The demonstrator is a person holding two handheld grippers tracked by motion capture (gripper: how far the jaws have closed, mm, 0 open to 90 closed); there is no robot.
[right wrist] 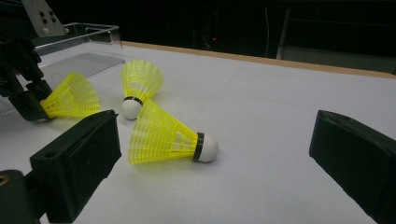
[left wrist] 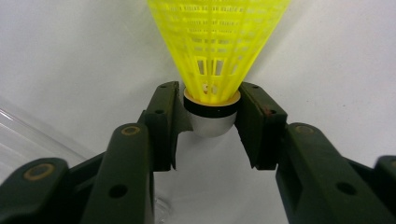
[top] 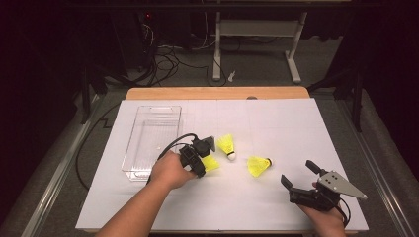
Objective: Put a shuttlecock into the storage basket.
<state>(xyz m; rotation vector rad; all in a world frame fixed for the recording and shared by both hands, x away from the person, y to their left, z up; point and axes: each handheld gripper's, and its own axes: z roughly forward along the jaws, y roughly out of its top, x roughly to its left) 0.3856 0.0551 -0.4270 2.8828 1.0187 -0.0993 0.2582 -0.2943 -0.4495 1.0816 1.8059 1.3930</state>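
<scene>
High view. Tabletop (top: 276, 207): white sheet over a wooden top, wood edge showing along the far side. Left claw (top: 210, 159): held in the left hand (top: 170, 170), pointing right, jaws closed on the cork end of one yellow shuttlecock (top: 211, 164), skirt protruding to the right. Right claw (top: 296, 174): held in the right hand (top: 323, 213) near the front right corner, jaws wide apart, holding nothing, pointing up and left toward the middle of the sheet. Shuttlecocks, yellow, white-tipped: three. One in the left claw; a second (top: 227, 146) just beyond it, cork toward the near side; a third (top: 258, 166) lying on its side between the two claws, cork to the right. Clear plastic bin (top: 148, 140): one, rectangular, on the left part of the sheet, just beside the left hand. Black cable (top: 170, 145): looped from the left claw over the bin's near corner.

Left gripper view. Left claw (left wrist: 212, 119): jaws clamped either side of the black-banded white cork of the held shuttlecock (left wrist: 217, 46), skirt pointing away from the camera. Curved clear edge of the bin (left wrist: 28, 140) at lower left.

Right gripper view. Right claw (right wrist: 215, 158): jaws far apart, touching nothing. Third shuttlecock (right wrist: 163, 135) lying between and beyond the jaws, cork to the right. Second shuttlecock (right wrist: 137, 86) behind it, cork down on the sheet. Held shuttlecock (right wrist: 72, 95) at left, pinched in the left claw (right wrist: 35, 107). Bin (right wrist: 79, 44) behind.
</scene>
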